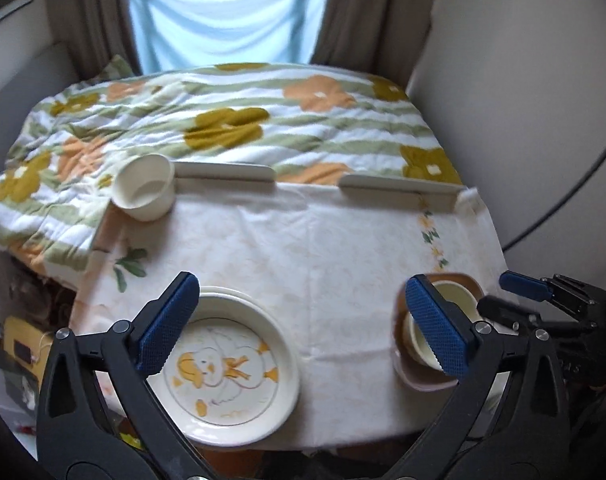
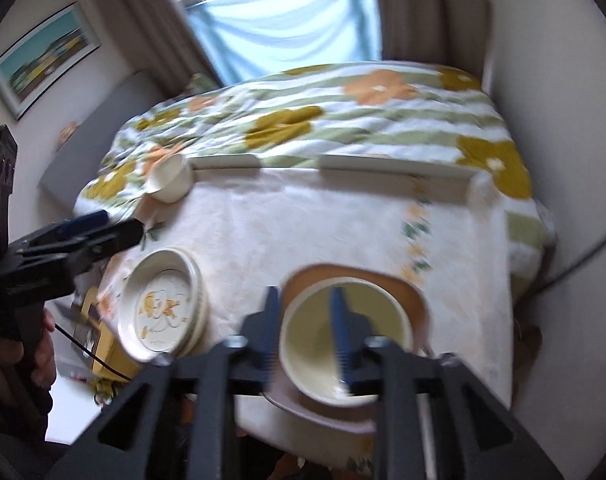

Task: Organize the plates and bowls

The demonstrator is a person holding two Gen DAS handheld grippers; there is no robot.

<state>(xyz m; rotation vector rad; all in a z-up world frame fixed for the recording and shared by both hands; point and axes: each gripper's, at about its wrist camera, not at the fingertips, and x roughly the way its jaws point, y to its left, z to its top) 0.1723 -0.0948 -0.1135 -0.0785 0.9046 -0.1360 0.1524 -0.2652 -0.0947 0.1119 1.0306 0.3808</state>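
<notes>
pale bowl [image 2: 345,344] motion-blurred, brown plate [image 2: 403,288] mostly hidden beneath it

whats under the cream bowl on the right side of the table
The cream bowl sits in a brown plate, whose rim shows around it. The plate's middle is covered by the bowl, and nothing shows of what lies between plate and tablecloth.

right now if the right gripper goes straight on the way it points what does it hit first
Most likely the cream bowl sitting on the brown plate. The right gripper is open, one finger over the bowl's inside and one outside its rim. Blur hides how far above it hangs.
</notes>
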